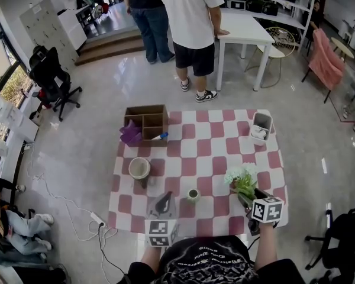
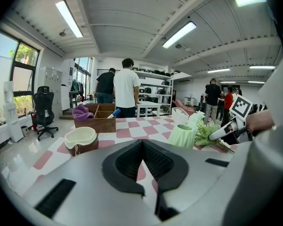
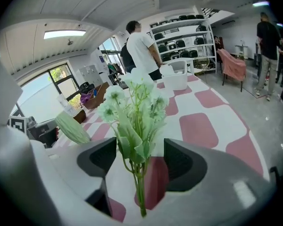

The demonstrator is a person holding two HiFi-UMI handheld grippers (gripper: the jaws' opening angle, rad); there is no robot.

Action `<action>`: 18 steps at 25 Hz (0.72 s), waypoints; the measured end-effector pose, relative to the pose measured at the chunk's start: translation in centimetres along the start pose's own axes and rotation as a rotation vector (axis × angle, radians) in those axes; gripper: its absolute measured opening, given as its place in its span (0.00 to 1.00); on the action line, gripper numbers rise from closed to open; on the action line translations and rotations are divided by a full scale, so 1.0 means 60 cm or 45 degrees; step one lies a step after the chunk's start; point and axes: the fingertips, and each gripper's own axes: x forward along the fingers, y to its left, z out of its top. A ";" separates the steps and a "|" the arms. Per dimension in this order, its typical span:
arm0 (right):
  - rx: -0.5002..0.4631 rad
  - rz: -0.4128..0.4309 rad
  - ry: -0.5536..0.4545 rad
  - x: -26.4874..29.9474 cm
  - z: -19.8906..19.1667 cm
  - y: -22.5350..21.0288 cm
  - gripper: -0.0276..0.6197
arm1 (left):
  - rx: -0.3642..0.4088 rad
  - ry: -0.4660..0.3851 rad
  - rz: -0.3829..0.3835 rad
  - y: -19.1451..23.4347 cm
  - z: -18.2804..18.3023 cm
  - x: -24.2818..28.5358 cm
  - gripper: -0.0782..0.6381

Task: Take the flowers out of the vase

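A small ribbed pale-green vase (image 1: 193, 195) stands empty on the pink-and-white checked cloth (image 1: 219, 152), near the front edge. The bunch of white flowers (image 1: 241, 178) with green leaves is out of the vase, low over the cloth to its right. My right gripper (image 1: 244, 199) is open around the stems. In the right gripper view the stems (image 3: 139, 182) pass between the two pads with a gap on each side. My left gripper (image 1: 163, 205) is just left of the vase, its jaws together and empty. The left gripper view shows the vase (image 2: 181, 135) and the flowers (image 2: 207, 132) ahead to the right.
A brown wooden divided box (image 1: 147, 123) with a purple cloth (image 1: 130, 133) sits at the cloth's far left. A white bowl on a brown base (image 1: 139, 168) stands left of the vase, and a white basket (image 1: 261, 127) at the far right. Two people (image 1: 192, 28) stand beyond, by a white table (image 1: 242, 28).
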 end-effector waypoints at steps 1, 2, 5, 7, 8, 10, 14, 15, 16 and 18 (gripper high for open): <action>0.006 0.014 -0.014 -0.003 0.002 0.004 0.53 | 0.000 -0.001 -0.003 -0.001 0.000 0.000 0.12; 0.008 0.028 -0.025 -0.006 0.004 0.008 0.55 | 0.000 -0.001 -0.007 -0.002 0.000 0.000 0.12; -0.007 0.051 -0.049 -0.015 0.008 0.017 0.61 | 0.002 -0.002 -0.017 -0.006 -0.002 0.000 0.12; -0.014 0.047 -0.080 -0.021 0.013 0.019 0.62 | 0.002 -0.002 -0.022 -0.008 -0.003 0.000 0.12; -0.013 0.047 -0.101 -0.025 0.016 0.020 0.62 | 0.003 -0.003 -0.026 -0.010 -0.004 -0.001 0.12; -0.008 0.054 -0.160 -0.036 0.027 0.025 0.65 | -0.002 -0.008 -0.034 -0.010 -0.004 -0.003 0.12; -0.080 -0.019 -0.325 -0.068 0.065 0.029 0.67 | -0.015 -0.021 -0.042 -0.007 -0.001 -0.009 0.12; -0.119 -0.068 -0.369 -0.077 0.074 0.026 0.67 | -0.014 -0.023 -0.041 -0.006 0.000 -0.011 0.12; -0.148 -0.105 -0.408 -0.086 0.081 0.025 0.67 | -0.015 -0.024 -0.039 -0.006 -0.001 -0.014 0.12; -0.164 -0.120 -0.478 -0.103 0.091 0.029 0.67 | -0.019 -0.031 -0.036 -0.003 0.001 -0.020 0.12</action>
